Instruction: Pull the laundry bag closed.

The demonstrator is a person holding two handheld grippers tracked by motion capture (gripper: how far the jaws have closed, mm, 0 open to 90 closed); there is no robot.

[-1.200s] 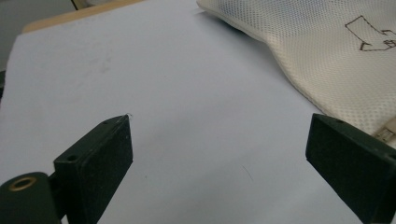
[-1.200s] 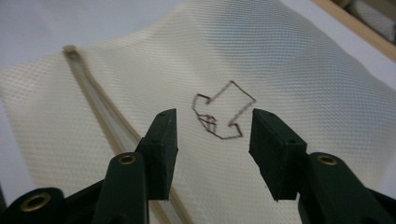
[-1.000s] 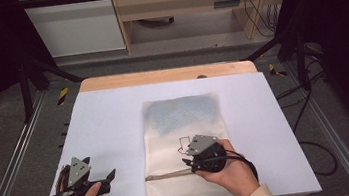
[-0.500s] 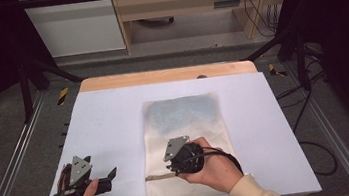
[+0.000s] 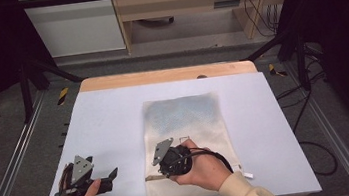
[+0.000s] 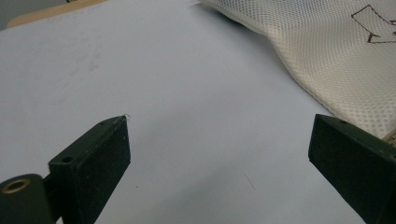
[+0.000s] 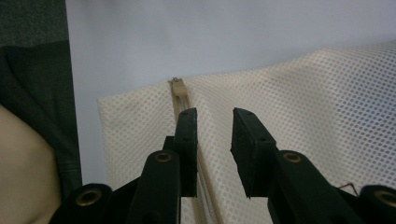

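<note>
Now the right claw (image 7: pixel 212 119) sits low over the near left corner of the mesh bag (image 5: pixel 186 127), its jaws parted by a narrow gap and gripping nothing, with the zipper line (image 7: pixel 187 100) running up just inside the left jaw toward the small zipper end (image 7: pixel 177 85) at the bag's edge. Compared with a second ago, this claw (image 5: pixel 163 166) has travelled leftward along the bag's near hem, from about the middle of the bag to its left part, and the hand (image 5: pixel 202 169) behind it has turned so the claw points to the person's left. That shift suggests the work in hand is finding the zipper's pull or end stop; the jaws seem lined up with the zipper track, though whether a pull tab lies between them cannot be told from these pictures. Farther out, the left claw (image 5: pixel 106 177) hovers over bare bench (image 5: pixel 110 121) well to the left of the bag, jaws spread wide and empty, much where it was before; in the left gripper view the bag's edge (image 6: pixel 327 60) lies beyond its right jaw, not touching it. The bag lies flat on the white bench, right of centre, its zippered hem toward the person. Judging by this, the left claw may soon need to pin the bag's corner.
</note>
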